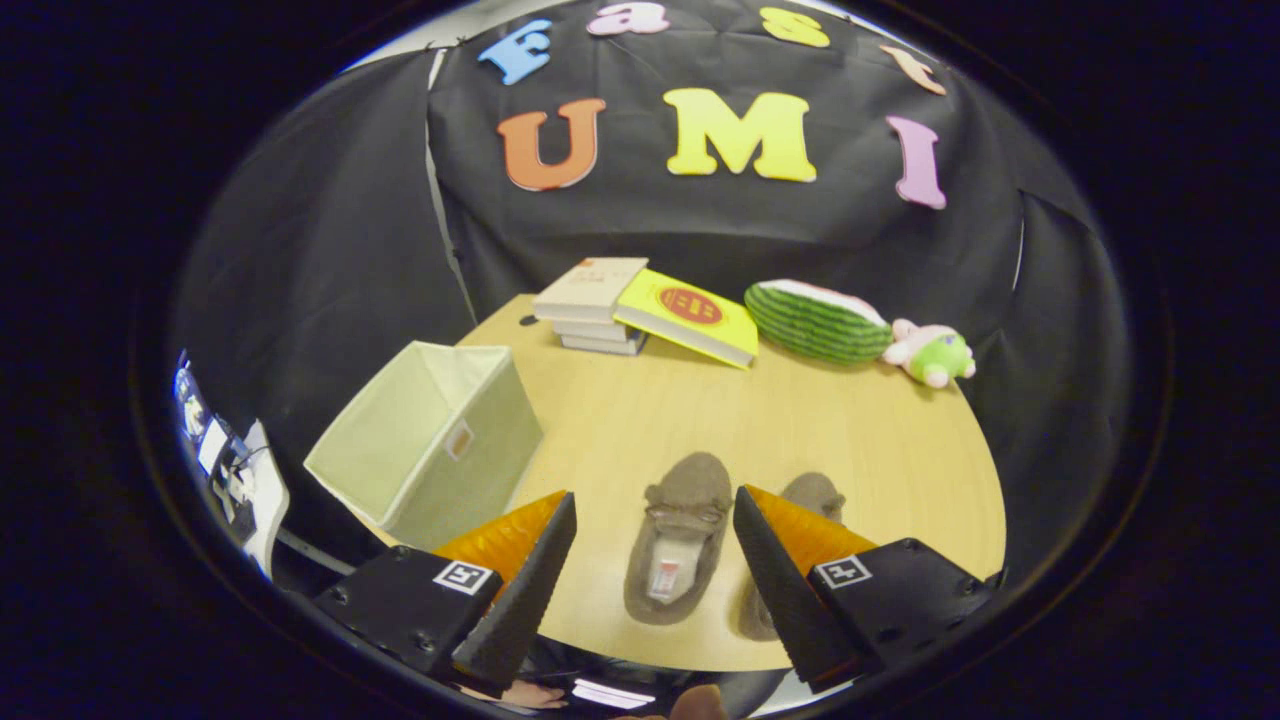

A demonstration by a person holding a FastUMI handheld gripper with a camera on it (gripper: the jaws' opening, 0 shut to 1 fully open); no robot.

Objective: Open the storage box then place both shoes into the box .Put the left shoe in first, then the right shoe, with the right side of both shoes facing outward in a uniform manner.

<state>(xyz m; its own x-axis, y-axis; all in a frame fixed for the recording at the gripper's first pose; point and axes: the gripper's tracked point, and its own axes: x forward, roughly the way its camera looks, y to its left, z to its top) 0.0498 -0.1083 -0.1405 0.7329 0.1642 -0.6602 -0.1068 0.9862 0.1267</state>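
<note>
Pale wood forms the round table [640, 420], on which everything is carried. The gripper [655, 505] is held above the near edge with its fingers spread wide apart, nothing being pressed between them. Two brown slipper-like shoes are laid side by side near that edge, toes pointed toward the far side: the left-hand shoe [680, 535] is seen in the gap between the fingers, its opening upward, while the right-hand shoe [815, 492] is partly covered by the right finger. The storage box [430, 440], a light green fabric cube, is set at the table's left edge, tipped on its side so that its open mouth is turned to the left. At the far edge a stack of books [592, 305] is placed, with a yellow book [690, 315] leaned against it. Beside these, toward the far right, a watermelon-slice plush [815, 320] is laid, and a small pink and green plush toy [930, 352] is found just beside it.
</note>
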